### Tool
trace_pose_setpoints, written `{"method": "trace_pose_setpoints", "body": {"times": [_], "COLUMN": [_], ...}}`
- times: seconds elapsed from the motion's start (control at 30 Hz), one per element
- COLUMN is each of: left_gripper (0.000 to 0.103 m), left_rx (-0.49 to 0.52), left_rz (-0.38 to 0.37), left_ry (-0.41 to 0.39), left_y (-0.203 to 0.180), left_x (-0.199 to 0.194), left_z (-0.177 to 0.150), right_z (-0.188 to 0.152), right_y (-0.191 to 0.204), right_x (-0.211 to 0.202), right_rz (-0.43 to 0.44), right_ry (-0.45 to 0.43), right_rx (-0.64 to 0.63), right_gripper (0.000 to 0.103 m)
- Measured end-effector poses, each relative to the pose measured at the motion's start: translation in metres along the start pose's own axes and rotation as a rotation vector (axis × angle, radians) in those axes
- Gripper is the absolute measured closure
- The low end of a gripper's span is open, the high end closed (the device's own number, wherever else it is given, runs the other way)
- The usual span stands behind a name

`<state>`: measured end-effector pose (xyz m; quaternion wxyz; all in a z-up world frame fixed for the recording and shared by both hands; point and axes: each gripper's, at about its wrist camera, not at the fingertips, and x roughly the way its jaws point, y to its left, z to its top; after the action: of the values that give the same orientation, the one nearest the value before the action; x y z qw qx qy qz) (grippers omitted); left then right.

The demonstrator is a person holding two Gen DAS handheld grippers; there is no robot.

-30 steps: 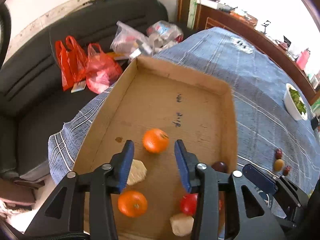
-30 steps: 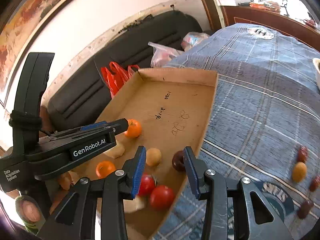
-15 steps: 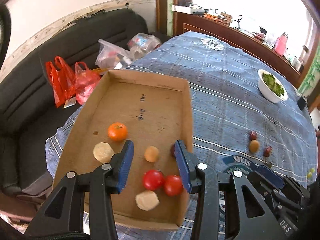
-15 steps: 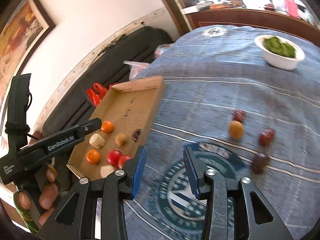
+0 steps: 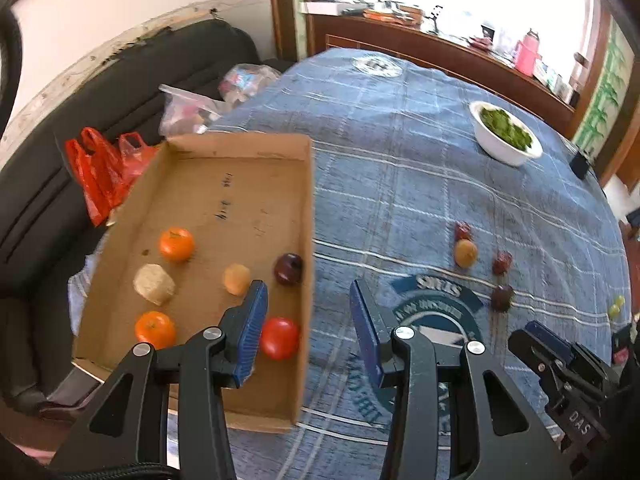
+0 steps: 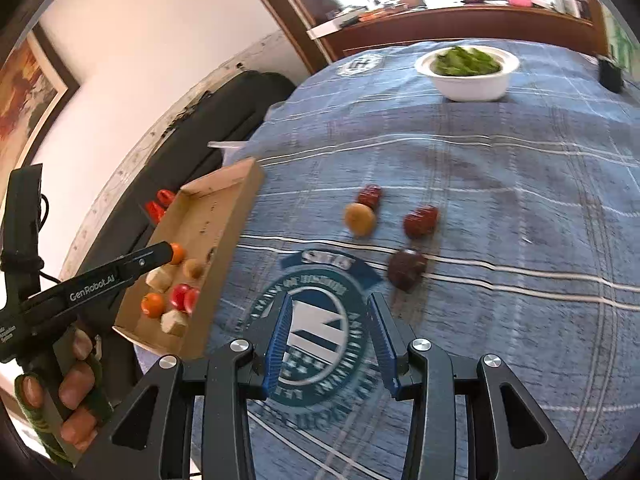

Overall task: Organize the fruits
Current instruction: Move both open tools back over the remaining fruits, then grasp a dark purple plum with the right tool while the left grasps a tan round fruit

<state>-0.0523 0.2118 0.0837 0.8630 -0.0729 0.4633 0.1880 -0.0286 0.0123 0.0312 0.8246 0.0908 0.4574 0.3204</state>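
Observation:
A cardboard tray (image 5: 224, 148) lies on the left of the blue checked cloth (image 5: 400, 180). In it are two oranges (image 5: 176, 244), a beige lump (image 5: 154, 279), a yellow fruit (image 5: 237, 279), a dark plum (image 5: 288, 269) and a red tomato (image 5: 279, 338). My left gripper (image 5: 308, 296) hovers open over the tray's right wall, with nothing in it. Loose on the cloth are a yellow fruit (image 6: 360, 219), two red dates (image 6: 420, 221) and a dark plum (image 6: 406, 270). My right gripper (image 6: 330, 308) is open and empty, just short of that plum.
A white bowl of greens (image 6: 468, 68) stands at the far side of the table. Green grapes (image 5: 616, 306) lie near the right edge. A black sofa (image 5: 120, 80) with red plastic bags (image 5: 100, 168) runs behind the tray. A hand (image 6: 76, 380) holds the left gripper.
Both grippers have swung right, away from the tray's middle. The right one left the tray and now hangs over the cloth near the loose fruit. Neither set of jaws changed its width.

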Motion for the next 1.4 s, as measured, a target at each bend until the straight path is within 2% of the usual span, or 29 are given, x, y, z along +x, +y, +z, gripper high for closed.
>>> {"method": "trace_pose_setpoints", "body": {"times": [0.23,0.4,0.63,0.87,1.03,1.07,1.1,1.23,1.4], "left_gripper": [0.062,0.062,0.062,0.062,0.062,0.062,0.062,0.063,0.063], "left_rx": [0.059,0.075,0.092,0.106,0.124,0.126,0.131,0.136,0.087], "left_rz": [-0.065,-0.101,-0.135,-0.167,-0.213,-0.225,-0.25,-0.294,-0.334], "left_ry": [0.056,0.091,0.102,0.105,0.128,0.133,0.137,0.176,0.23], "left_y": [-0.03,-0.044,-0.057,-0.067,-0.081,-0.085,-0.089,-0.101,-0.107], "left_x": [0.013,0.023,0.032,0.042,0.059,0.062,0.067,0.082,0.102], "left_z": [-0.01,-0.011,-0.005,0.006,0.013,0.015,0.017,0.02,0.025], "right_z": [-0.005,0.001,0.012,0.018,0.019,0.019,0.019,0.018,0.017], "right_y": [-0.026,-0.029,-0.031,-0.029,-0.026,-0.025,-0.025,-0.03,-0.038], "right_x": [-0.004,0.007,0.035,0.045,0.052,0.052,0.052,0.041,0.026], "right_rz": [-0.041,-0.085,-0.145,-0.162,-0.185,-0.191,-0.177,-0.164,-0.14], "right_ry": [-0.007,-0.004,0.03,0.03,0.036,0.034,0.034,0.026,0.011], "right_rx": [0.046,0.02,-0.009,-0.03,-0.061,-0.072,-0.075,-0.045,-0.008], "right_gripper": [0.062,0.061,0.062,0.062,0.064,0.07,0.073,0.073,0.073]}}
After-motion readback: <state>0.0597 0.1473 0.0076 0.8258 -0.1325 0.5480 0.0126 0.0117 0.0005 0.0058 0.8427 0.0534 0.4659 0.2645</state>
